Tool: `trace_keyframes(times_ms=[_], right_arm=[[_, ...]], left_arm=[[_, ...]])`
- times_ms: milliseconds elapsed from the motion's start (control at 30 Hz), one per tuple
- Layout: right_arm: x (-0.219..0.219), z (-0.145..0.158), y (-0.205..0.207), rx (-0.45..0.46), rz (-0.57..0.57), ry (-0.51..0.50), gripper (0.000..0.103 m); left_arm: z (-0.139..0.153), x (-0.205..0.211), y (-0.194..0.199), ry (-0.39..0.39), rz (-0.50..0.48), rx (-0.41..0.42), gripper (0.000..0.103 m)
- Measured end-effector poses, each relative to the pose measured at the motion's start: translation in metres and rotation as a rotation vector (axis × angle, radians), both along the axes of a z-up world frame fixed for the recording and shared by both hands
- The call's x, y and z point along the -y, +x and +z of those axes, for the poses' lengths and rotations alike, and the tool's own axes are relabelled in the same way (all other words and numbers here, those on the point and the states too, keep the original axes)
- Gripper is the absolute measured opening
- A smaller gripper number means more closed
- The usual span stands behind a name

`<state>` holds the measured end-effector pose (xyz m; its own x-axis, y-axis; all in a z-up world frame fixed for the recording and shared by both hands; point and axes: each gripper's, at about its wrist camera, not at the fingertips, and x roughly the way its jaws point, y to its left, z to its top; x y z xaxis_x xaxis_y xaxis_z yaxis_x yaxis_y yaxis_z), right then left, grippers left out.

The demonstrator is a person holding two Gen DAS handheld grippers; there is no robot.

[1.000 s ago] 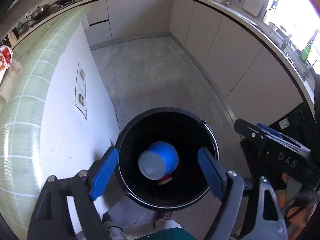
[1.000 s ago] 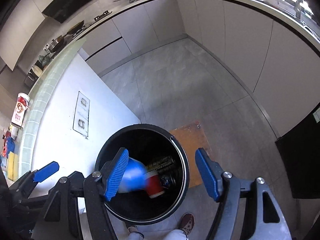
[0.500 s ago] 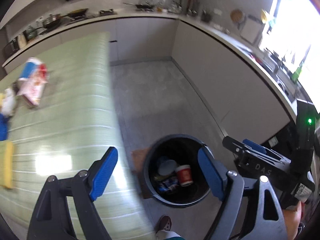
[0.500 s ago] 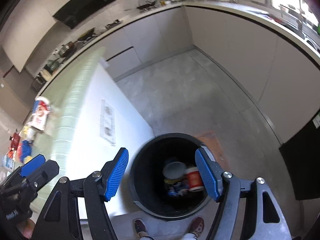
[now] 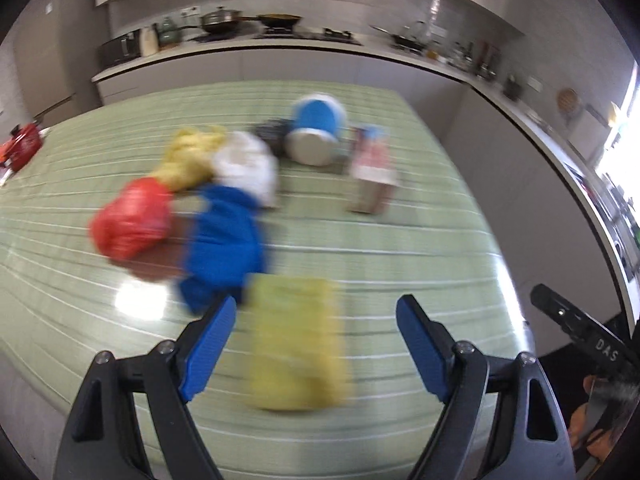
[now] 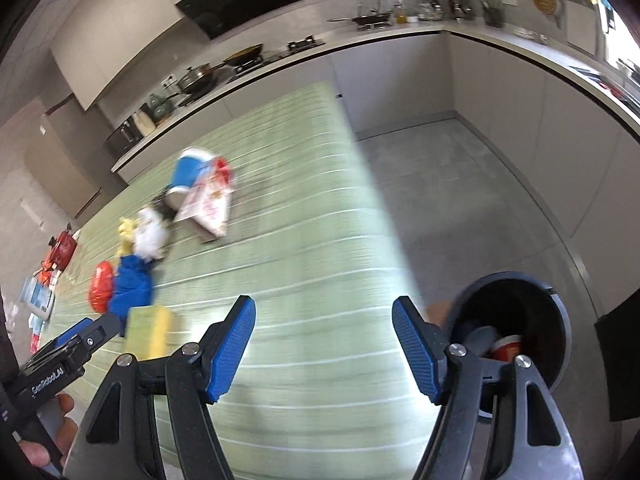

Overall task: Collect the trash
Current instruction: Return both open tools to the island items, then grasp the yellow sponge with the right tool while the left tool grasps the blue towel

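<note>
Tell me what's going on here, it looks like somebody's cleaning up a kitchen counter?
A person is clearing trash off a green striped counter with a gripper in each hand. The left gripper and right gripper are both open and empty. A dark bin on the floor beside the counter already holds a red cup and other trash. On the counter lie a yellow packet, blue bag, red bag, blue cup and more, all blurred.

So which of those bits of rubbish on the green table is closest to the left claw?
The flat yellow piece. It lies right in front of the open left claw, between its blue fingers, while the blue bag, red bag and blue cup sit farther back.
</note>
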<state>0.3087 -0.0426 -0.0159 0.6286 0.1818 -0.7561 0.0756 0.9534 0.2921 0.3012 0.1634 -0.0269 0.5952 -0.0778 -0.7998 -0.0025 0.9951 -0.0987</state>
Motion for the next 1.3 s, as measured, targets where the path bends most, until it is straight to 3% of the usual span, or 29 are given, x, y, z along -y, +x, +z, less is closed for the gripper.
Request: trace_keyframes(times_ms=[167, 333, 567, 667, 800, 1000, 1300], right_arm=[[-0.07, -0.002, 0.008, -0.011, 0.058, -0.001, 0.073], [-0.124, -0.005, 0.022, -0.038, 0.164, -0.012, 0.073], [-0.179, -0.023, 0.024, -0.078, 0.281, -0.009, 0.073], [-0.196, -0.033, 0.018, -0.101, 0.303, -0.052, 0.073], [-0.207, -0.044, 0.017, -0.127, 0.298, -0.047, 0.073], [-0.221, -0.051, 0.012, -0.101, 0.299, -0.13, 0.073], [-0.184, -0.051, 0.013, -0.092, 0.174, -0.175, 0.073]], left_arm=[[0.0, -0.068, 0.003, 0.013, 0.054, 0.009, 0.084], [-0.006, -0.104, 0.007, -0.007, 0.103, 0.003, 0.084], [-0.012, -0.118, 0.009, 0.004, 0.145, -0.008, 0.084], [-0.012, -0.124, 0.007, -0.006, 0.162, -0.018, 0.084], [-0.015, -0.127, 0.002, 0.015, 0.154, -0.018, 0.084], [-0.019, -0.132, -0.001, 0.01, 0.146, -0.03, 0.084], [-0.026, -0.117, 0.005, 0.008, 0.078, -0.031, 0.084]])
